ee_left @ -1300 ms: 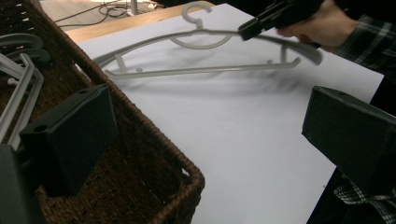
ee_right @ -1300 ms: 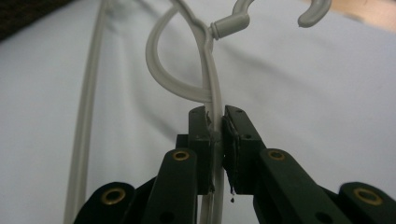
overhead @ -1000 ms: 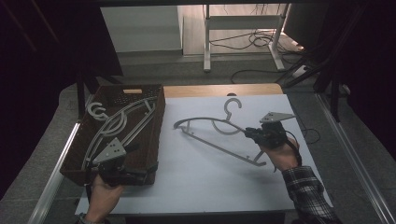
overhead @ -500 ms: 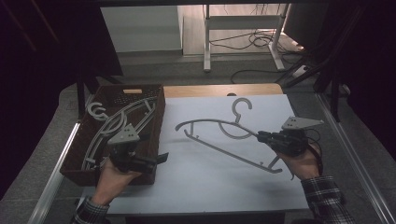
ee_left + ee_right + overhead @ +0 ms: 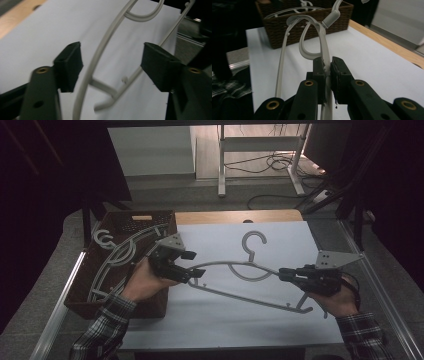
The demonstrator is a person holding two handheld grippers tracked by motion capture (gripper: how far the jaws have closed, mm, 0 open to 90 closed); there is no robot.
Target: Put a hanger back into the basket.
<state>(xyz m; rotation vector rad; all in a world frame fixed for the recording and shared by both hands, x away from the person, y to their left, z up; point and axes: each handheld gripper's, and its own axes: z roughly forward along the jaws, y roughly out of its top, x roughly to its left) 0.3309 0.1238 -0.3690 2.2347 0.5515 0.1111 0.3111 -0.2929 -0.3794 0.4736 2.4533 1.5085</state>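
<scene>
A grey plastic hanger (image 5: 235,266) is held a little above the white sheet (image 5: 220,320), hook (image 5: 253,241) pointing away from me. My right gripper (image 5: 284,274) is shut on its upper arm right of the hook; in the right gripper view the pads (image 5: 327,72) pinch the hanger (image 5: 323,42). My left gripper (image 5: 192,266) is at the hanger's left end. Its jaws have just been closing. In the left gripper view the hanger's arm (image 5: 101,50) runs between the pads (image 5: 113,66), nearer the left one, and neither pad touches it.
A dark wicker basket (image 5: 80,280) at the table's left holds several more grey hangers (image 5: 120,255). A wooden strip (image 5: 235,216) borders the sheet's far edge. Metal rails run along both sides. A white frame (image 5: 220,165) and cables lie on the floor beyond.
My left hand left the basket and came right to the hanger's left end, its jaws narrower. My right gripper carried the hanger to the right and raised it.
</scene>
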